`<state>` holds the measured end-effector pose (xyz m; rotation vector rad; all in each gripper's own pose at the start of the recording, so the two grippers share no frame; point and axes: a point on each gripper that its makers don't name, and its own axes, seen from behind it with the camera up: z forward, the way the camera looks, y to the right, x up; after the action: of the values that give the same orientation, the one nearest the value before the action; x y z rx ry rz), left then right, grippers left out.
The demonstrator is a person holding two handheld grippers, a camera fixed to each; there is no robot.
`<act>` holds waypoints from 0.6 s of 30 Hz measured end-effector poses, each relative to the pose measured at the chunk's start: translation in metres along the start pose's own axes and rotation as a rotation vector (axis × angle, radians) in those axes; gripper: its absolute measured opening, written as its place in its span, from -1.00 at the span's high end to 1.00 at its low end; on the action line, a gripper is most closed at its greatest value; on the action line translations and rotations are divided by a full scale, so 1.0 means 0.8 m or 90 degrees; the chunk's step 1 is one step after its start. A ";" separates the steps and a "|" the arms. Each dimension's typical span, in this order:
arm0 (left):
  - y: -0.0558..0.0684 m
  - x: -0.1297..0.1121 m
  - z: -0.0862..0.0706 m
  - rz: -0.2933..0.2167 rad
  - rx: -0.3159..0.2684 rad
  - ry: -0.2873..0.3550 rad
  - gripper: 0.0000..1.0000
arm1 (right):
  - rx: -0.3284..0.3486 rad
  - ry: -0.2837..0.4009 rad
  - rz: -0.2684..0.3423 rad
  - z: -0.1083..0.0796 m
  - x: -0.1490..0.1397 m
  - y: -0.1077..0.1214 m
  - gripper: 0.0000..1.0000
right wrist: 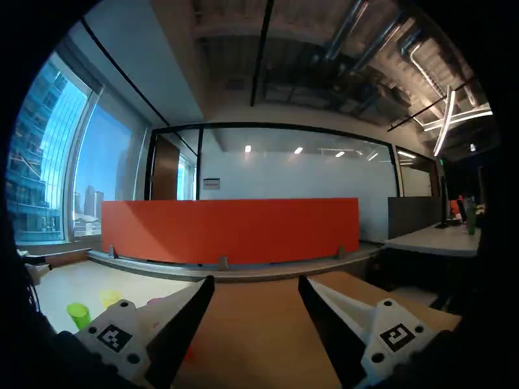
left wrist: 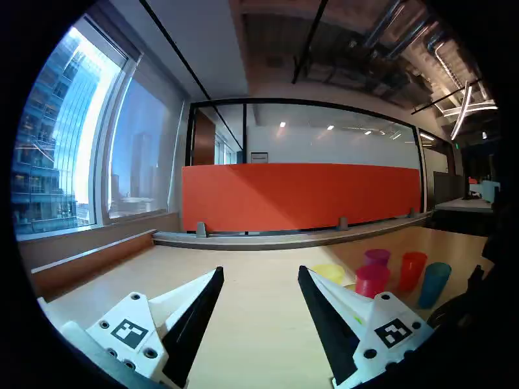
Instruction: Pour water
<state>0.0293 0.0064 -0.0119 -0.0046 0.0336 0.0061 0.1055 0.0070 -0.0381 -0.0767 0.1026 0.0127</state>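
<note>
Left gripper view puts your left gripper [left wrist: 259,272] low over the pale wooden table [left wrist: 259,337]. Its two fingers are spread well apart and clamp nothing; bare tabletop lies between them. The cups stand in a cluster on the table, beyond and to the right of the right-hand finger. The yellow cup [left wrist: 329,272] is nearest the finger's tip. Right of it come a pink cup [left wrist: 372,280] with a purple cup [left wrist: 377,257] just behind it (whether those two touch you cannot tell), then an orange cup [left wrist: 412,269] and a teal cup [left wrist: 433,284] farthest right. All five stand upright. Behind the table runs an orange partition [left wrist: 298,194], and a tall window [left wrist: 65,149] fills the left side.

Right gripper view shows your right gripper [right wrist: 255,282] also held over the table, its fingers parted just as wide and gripping nothing. Far to the left of its left finger stand a green cup [right wrist: 79,316] and, just beyond it, the yellow one; a pink shape sits partly hidden behind that finger. A second desk [right wrist: 434,241] stands off to the right.
</note>
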 end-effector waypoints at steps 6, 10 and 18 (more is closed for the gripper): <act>0.002 -0.009 0.002 -0.001 -0.004 -0.003 -0.69 | -0.001 -0.002 -0.003 0.000 -0.001 0.000 -0.99; 0.003 -0.015 0.004 -0.002 -0.008 -0.007 -0.69 | -0.003 -0.001 -0.004 -0.001 0.000 0.001 -0.99; -0.001 -0.029 0.008 -0.006 -0.004 -0.016 -0.69 | -0.007 -0.003 -0.001 -0.001 -0.002 0.006 -0.99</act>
<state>0.0061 0.0051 -0.0044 -0.0113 0.0087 -0.0025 0.1039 0.0118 -0.0391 -0.0884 0.0981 0.0120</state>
